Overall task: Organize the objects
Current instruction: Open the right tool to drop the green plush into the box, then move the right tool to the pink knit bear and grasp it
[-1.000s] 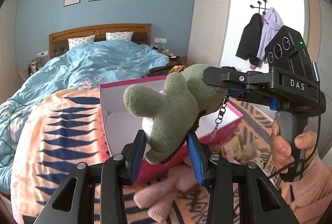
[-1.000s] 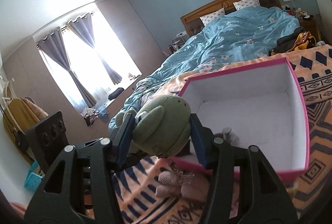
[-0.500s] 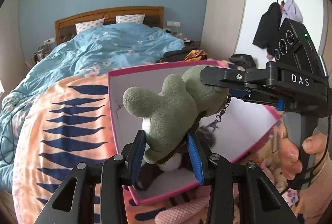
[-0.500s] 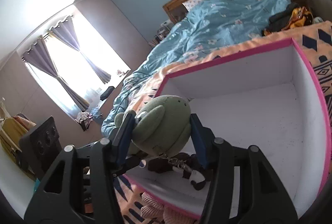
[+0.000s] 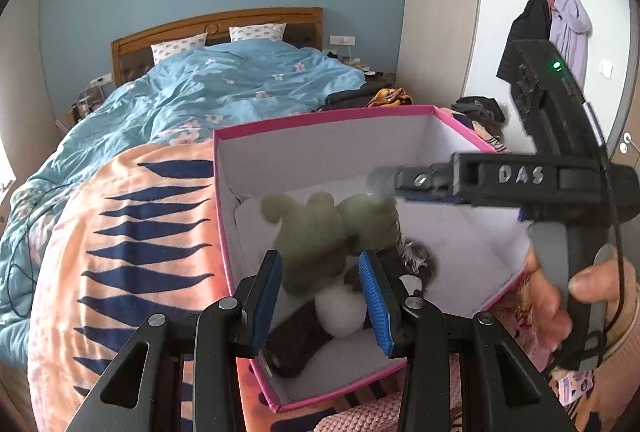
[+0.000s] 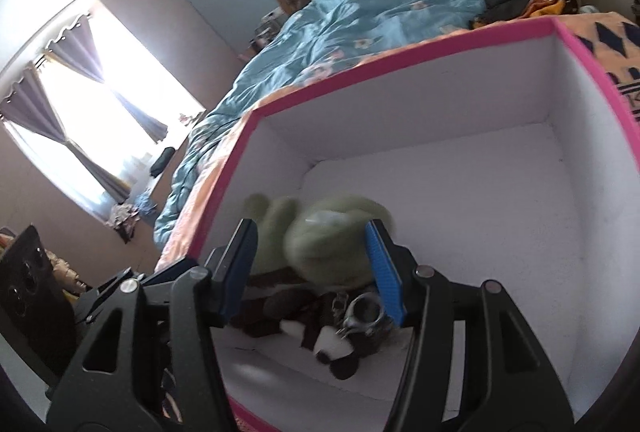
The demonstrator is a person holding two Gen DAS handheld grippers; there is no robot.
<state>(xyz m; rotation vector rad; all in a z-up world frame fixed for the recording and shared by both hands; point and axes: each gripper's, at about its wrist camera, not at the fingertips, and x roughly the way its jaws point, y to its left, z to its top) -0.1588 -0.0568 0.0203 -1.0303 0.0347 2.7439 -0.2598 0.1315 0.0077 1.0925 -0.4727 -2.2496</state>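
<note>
**Clerk:** Item one?

**Checker:** Soft green plush toy (image 5: 316, 228), motion-blurred. Location: inside the pink-rimmed cardboard box with white lining (image 5: 320, 116), low over its floor, near the left wall.

**Clerk:** Holders?

**Checker:** Left gripper (image 5: 320, 258): blue pads clenched on the toy's lower end, though blur softens the contact on one side. Right gripper (image 6: 311, 226): jaws opening, with the toy's rounded head between them. One pad stands clear of the head, so it is released rather than clamped.

**Clerk:** Other contents of the box?

**Checker:** One dark brown and white plush (image 6: 340, 344), lying on the floor beneath the green toy. One small metal clasp (image 6: 364, 312), resting on that plush just beside the right gripper's blue pad.

**Clerk:** Box position?

**Checker:** Upright and open-topped on an orange blanket with navy pointed stripes (image 5: 132, 232). A light blue floral duvet (image 5: 224, 88) lies behind it.

**Clerk:** Anything outside the box?

**Checker:** A pink knitted piece (image 5: 360, 420) at the near wall. A person's hand (image 5: 560, 300) wraps the right gripper's handle.
</note>
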